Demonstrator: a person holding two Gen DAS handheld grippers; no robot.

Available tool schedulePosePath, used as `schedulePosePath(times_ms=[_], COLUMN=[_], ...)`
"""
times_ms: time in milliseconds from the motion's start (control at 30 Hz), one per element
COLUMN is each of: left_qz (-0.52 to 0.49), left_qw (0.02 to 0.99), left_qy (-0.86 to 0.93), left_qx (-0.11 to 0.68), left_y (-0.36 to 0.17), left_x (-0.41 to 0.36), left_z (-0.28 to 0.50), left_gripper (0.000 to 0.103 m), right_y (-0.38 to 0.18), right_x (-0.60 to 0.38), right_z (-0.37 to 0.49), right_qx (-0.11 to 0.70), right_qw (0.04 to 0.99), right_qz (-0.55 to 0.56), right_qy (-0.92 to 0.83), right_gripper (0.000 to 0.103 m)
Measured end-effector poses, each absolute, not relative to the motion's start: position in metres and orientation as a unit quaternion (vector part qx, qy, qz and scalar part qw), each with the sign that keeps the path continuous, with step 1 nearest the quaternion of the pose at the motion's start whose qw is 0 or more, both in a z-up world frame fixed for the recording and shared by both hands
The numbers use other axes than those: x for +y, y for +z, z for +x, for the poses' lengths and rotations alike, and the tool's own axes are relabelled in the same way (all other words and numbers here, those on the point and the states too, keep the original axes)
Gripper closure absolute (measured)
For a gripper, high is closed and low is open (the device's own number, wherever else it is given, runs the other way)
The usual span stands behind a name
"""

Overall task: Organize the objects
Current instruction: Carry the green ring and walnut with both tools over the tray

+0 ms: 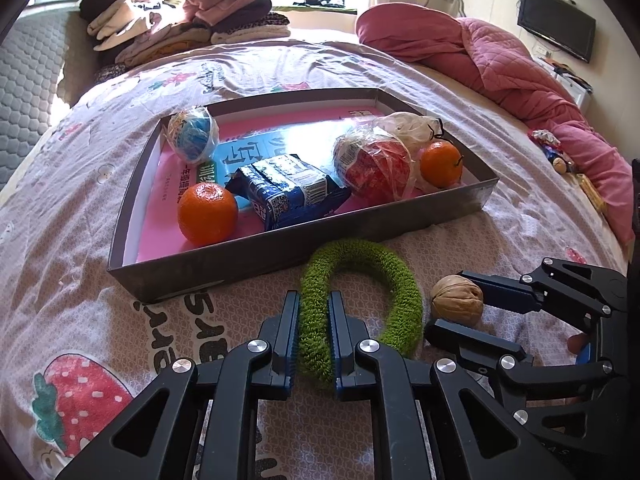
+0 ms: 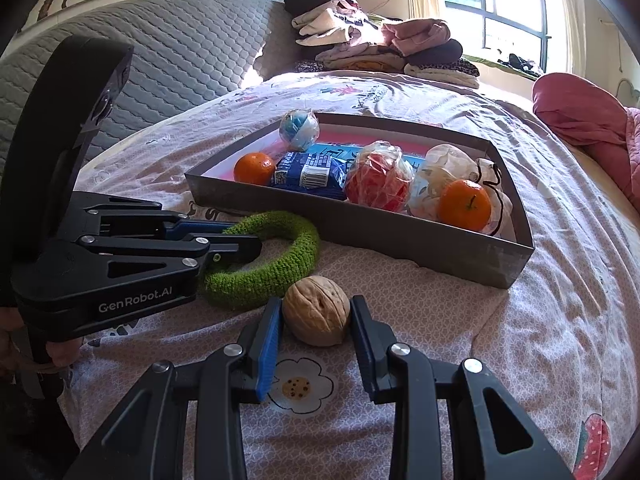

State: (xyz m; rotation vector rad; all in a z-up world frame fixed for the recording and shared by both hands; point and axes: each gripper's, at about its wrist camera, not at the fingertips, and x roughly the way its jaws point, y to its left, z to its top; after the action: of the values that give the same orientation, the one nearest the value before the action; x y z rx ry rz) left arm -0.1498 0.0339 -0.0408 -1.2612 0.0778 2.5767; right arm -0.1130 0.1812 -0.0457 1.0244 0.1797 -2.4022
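Jaws pinch green ring point(image 1: 362, 292) (left), walnut point(image 2: 316, 310) (right).

Left gripper point(image 1: 314, 312) clamps its pads on the near side of the green knitted ring point(image 1: 362, 280), which lies on the bedsheet point(image 1: 80, 208) just in front of the grey tray point(image 1: 280, 240); right gripper point(image 1: 448, 300) sits either side of the walnut point(image 1: 457, 295); the tray holds two oranges point(image 1: 208, 213), a blue packet point(image 1: 286, 194) and wrapped bundles.

Each black tool point(image 1: 314, 316) has blue pads, silver screws, and 1 point(image 2: 236, 245) reads "GenRobot.AI"
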Motion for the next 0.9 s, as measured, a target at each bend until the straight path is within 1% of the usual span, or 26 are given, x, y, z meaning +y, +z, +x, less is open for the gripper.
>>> schedulePosePath(times_ms=[900], left_qz=[-0.401], left_qw=[0.139], left_qy=[0.905], left_qx=[0.022], left_y=[-0.013], left_x=[0.03], left_z=[-0.131], left_gripper=[0.09], right_y=[-0.033], right_x=[0.191], right_z=[-0.114], right_qx=[0.052], right_qw=[0.248], right_qz=[0.359], right_qy=[-0.898], right_gripper=[0.069])
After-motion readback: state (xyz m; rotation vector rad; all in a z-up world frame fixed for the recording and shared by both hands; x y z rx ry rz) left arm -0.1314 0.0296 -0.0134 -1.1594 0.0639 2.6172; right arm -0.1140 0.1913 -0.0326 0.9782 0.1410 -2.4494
